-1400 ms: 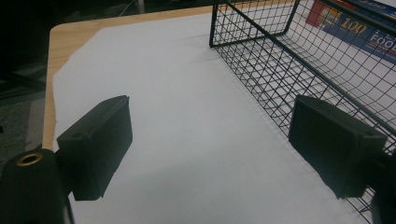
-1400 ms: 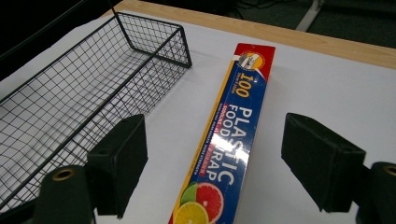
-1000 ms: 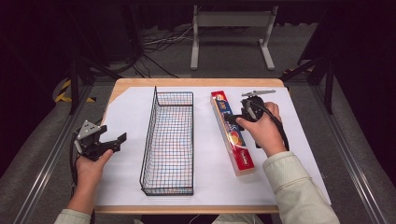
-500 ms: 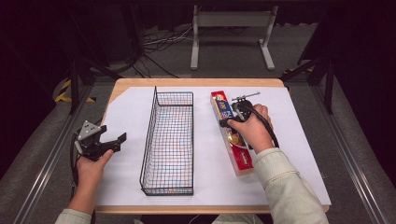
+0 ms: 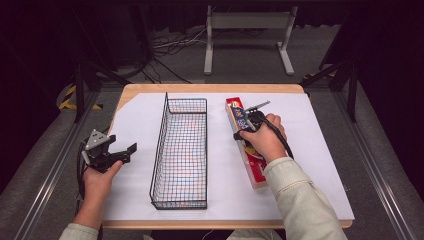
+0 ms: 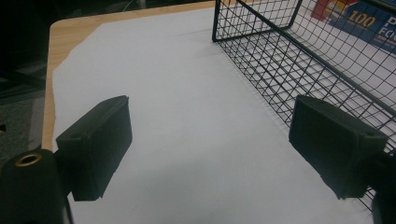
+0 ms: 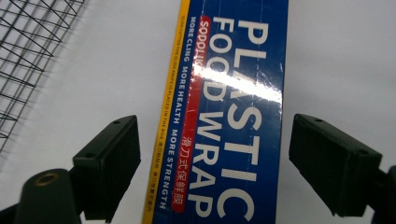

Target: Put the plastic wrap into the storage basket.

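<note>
floor: grey carpet [image 5: 180, 65], dim | table: pale wooden top [image 5: 210, 88] under white paper sheet [image 5: 320, 145] | behind: white metal stand [image 5: 248, 22], black cables [image 5: 165, 45]

Both grippers black w/ two blocky rectangular jaws, pads matte, small screw holes on outer faces; brass-coloured ring set in round black knob at lower left in each gripper view. Left gripper [image 5: 121, 152] has grey three-cornered plate on top w/ dark holes; right gripper [image 5: 240, 129] has grey plate too, black cable running back over the hand. Person wears pale, cream long sleeves w/ cuffs at wrists.
</note>
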Action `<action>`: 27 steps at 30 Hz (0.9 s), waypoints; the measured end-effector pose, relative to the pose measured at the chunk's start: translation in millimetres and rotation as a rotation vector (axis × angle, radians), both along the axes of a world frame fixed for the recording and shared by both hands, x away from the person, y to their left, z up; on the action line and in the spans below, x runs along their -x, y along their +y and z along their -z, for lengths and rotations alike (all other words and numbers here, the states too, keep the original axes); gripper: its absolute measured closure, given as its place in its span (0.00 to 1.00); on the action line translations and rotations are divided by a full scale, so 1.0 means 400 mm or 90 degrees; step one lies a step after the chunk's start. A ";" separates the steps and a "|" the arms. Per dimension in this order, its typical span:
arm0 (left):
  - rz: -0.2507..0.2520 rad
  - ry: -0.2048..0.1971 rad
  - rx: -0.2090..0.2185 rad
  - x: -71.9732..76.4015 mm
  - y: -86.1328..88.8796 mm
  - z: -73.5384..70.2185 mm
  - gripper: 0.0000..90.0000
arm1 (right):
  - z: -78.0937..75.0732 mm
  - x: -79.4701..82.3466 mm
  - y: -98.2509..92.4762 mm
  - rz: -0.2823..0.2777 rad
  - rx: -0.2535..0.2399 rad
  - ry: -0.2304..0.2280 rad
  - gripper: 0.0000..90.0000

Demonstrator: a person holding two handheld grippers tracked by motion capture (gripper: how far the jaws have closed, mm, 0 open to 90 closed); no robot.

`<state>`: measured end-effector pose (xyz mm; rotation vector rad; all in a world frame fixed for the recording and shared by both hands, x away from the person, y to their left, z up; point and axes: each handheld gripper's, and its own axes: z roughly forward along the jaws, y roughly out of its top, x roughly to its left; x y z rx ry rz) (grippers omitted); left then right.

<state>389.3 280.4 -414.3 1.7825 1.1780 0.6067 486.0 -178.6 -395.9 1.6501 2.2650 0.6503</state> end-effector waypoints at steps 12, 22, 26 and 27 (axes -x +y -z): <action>0.003 0.006 -0.001 -0.001 -0.003 0.004 0.16 | 0.032 -0.012 0.033 0.019 0.037 0.042 0.23; 0.009 0.005 -0.011 -0.002 -0.011 0.006 0.16 | 0.037 -0.026 0.046 0.045 0.088 0.067 0.42; 0.006 0.007 -0.008 -0.002 -0.007 0.008 0.16 | 0.034 -0.027 0.050 0.063 0.085 0.074 0.44; 0.003 0.005 -0.005 -0.001 -0.006 0.007 0.16 | 0.033 -0.027 0.051 0.072 0.083 0.075 0.45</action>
